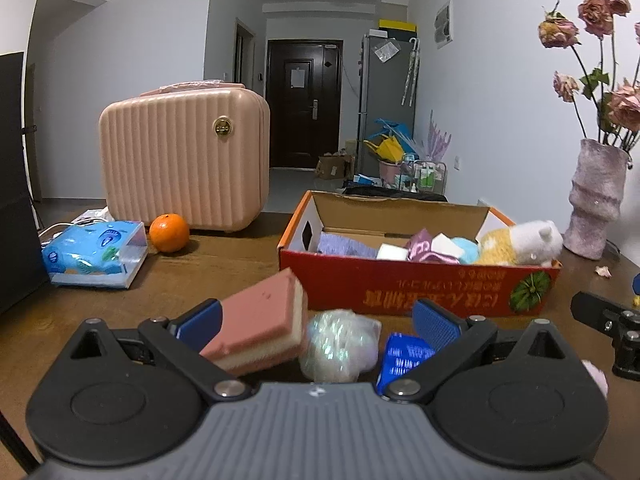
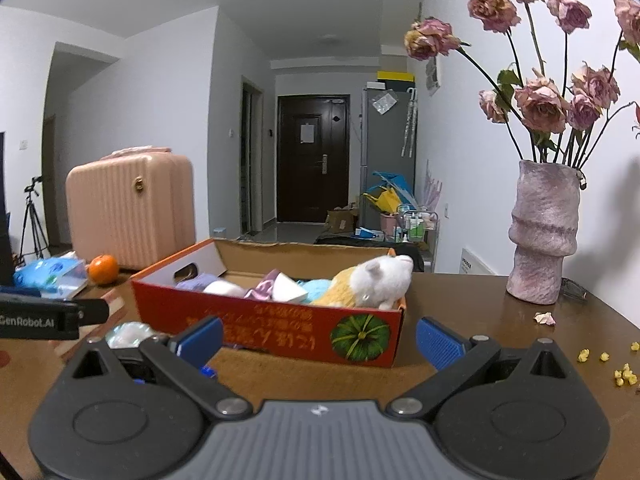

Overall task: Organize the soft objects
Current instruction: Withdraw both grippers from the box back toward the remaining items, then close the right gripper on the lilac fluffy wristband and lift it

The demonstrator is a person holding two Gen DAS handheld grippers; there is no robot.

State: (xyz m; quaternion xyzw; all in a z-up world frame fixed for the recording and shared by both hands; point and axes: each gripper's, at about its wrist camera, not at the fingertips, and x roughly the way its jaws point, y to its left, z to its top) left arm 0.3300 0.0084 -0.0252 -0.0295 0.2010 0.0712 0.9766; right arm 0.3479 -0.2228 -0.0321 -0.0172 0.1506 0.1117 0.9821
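Observation:
My left gripper (image 1: 316, 322) is open. A pink-and-cream sponge (image 1: 260, 320) tilts against its left pad (image 1: 198, 322), slightly blurred. Between the fingers on the table lie an iridescent white ball (image 1: 340, 344) and a blue packet (image 1: 404, 356). Just beyond stands a red cardboard box (image 1: 416, 288) holding a white-and-yellow plush toy (image 1: 520, 242), a purple cloth (image 1: 344, 246), white pieces and a light blue ball. My right gripper (image 2: 320, 340) is open and holds nothing, facing the box (image 2: 280, 332) and the plush toy (image 2: 372, 280).
A pink suitcase (image 1: 184, 160), an orange (image 1: 169, 233) and a blue tissue pack (image 1: 94, 254) sit at the back left. A lilac vase (image 2: 544, 236) of dried roses stands at the right, with a petal (image 2: 545, 318) and yellow crumbs (image 2: 624, 376) nearby.

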